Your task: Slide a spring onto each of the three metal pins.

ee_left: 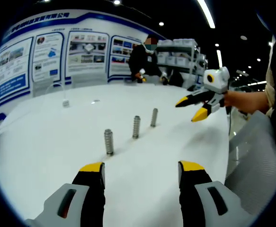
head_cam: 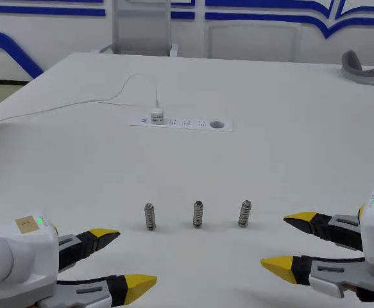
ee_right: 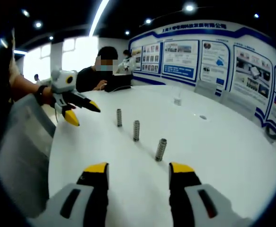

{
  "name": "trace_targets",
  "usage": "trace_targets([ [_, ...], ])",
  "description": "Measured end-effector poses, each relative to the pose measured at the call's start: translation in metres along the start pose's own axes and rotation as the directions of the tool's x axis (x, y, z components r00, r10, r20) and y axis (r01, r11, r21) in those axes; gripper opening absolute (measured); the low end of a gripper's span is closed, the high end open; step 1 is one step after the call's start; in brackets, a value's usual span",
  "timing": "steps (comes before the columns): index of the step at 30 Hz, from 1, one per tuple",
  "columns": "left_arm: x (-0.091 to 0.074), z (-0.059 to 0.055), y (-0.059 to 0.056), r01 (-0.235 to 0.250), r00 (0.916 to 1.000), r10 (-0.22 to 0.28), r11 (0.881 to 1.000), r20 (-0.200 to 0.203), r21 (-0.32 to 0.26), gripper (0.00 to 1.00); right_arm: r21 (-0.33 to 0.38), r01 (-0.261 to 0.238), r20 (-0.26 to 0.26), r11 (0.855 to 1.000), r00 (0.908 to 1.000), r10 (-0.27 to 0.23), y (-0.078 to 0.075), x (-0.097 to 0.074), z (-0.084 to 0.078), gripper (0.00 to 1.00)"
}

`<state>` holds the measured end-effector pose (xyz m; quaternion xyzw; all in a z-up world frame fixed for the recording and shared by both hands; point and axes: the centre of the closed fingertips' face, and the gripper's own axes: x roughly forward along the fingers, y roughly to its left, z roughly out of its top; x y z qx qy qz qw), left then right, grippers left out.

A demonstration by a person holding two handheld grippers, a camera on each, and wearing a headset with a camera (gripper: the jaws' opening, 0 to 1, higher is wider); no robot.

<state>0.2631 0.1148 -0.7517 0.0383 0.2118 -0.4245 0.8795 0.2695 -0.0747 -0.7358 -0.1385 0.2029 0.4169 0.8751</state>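
Three upright metal pins stand in a row on the white table, each with a spring around it: left pin [head_cam: 150, 217], middle pin [head_cam: 198, 214], right pin [head_cam: 245, 213]. The same row appears in the left gripper view [ee_left: 109, 142] [ee_left: 136, 126] [ee_left: 154, 117] and in the right gripper view [ee_right: 161, 149] [ee_right: 136, 130] [ee_right: 119, 117]. My left gripper [head_cam: 127, 258] [ee_left: 141, 168] is open at the near left, empty, a short way from the left pin. At the near right my right gripper [head_cam: 292, 242] [ee_right: 138, 170] stands open and empty, apart from the right pin.
A white power strip [head_cam: 180, 122] with a plugged adapter and cable lies further back on the table [head_cam: 289, 147]. A grey headset band [head_cam: 365, 69] rests at the far right. A person [ee_right: 102, 71] sits at the table's far end.
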Motion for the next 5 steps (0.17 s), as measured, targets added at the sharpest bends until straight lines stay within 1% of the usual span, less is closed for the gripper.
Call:
trace_targets([
  [5,-0.0001,-0.0008,0.0007,-0.002,1.0000,0.002,1.000,0.000,-0.003,0.64,-0.001,-0.001,0.002,1.000,1.0000,0.001,0.0008,0.0002,0.0005,0.53],
])
